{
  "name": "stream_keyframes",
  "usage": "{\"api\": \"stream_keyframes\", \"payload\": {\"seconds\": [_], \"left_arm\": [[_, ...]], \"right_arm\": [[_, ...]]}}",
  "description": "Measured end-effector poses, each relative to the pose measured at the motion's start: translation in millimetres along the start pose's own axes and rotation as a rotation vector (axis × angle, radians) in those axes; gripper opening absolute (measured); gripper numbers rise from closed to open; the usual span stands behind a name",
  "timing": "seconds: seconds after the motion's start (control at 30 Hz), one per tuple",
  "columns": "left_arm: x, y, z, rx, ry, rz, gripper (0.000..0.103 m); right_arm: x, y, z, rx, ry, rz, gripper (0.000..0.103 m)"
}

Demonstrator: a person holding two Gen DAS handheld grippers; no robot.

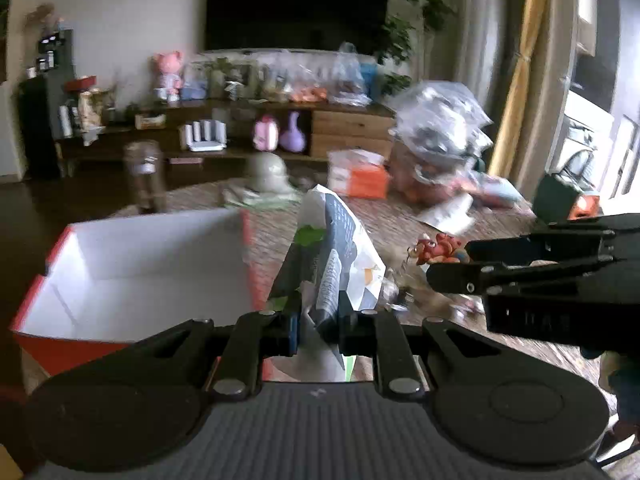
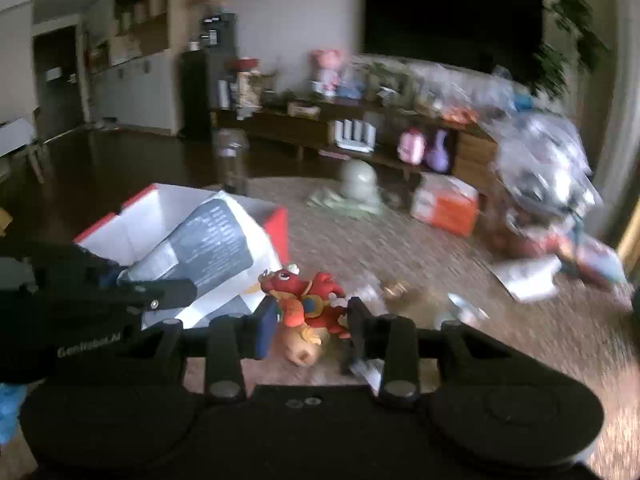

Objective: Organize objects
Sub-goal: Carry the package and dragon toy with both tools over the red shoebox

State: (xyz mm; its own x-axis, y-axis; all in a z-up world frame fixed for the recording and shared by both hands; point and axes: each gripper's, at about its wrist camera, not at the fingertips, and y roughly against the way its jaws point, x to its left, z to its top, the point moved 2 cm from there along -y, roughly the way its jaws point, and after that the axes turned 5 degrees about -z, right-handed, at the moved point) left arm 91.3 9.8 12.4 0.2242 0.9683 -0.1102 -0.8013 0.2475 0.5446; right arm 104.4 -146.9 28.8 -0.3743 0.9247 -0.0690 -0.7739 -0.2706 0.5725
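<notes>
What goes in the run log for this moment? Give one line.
left gripper: shut on packet | right gripper: shut on red dragon toy | box: open, empty, left of packet

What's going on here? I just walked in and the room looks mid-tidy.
A person is sorting clutter with a handheld gripper in each hand. The left gripper is shut on a white and grey printed packet, held up beside an open red box with a white interior that looks empty. The right gripper is shut on a red dragon toy, lifted above the patterned rug. More bags and boxes lie on the rug behind; neither item is in the box yet.
</notes>
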Motion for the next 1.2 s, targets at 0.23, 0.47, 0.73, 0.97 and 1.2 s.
{"api": "stream_keyframes", "payload": {"seconds": [0.23, 0.47, 0.73, 0.97, 1.2], "left_arm": [[64, 13, 20, -0.02, 0.038, 0.094, 0.016], [128, 7, 29, 0.01, 0.071, 0.184, 0.016], [178, -20, 23, 0.085, 0.036, 0.251, 0.016], [211, -69, 15, 0.214, -0.007, 0.274, 0.016], [230, -112, 11, 0.359, 0.001, 0.228, 0.016]], "right_arm": [[50, -29, 37, -0.015, 0.069, 0.059, 0.037], [88, -71, 59, 0.022, 0.099, 0.111, 0.037], [112, -124, 62, 0.089, 0.162, 0.113, 0.037], [131, -174, 56, 0.212, 0.193, 0.124, 0.037], [150, -216, 44, 0.358, 0.23, 0.132, 0.037]]}}
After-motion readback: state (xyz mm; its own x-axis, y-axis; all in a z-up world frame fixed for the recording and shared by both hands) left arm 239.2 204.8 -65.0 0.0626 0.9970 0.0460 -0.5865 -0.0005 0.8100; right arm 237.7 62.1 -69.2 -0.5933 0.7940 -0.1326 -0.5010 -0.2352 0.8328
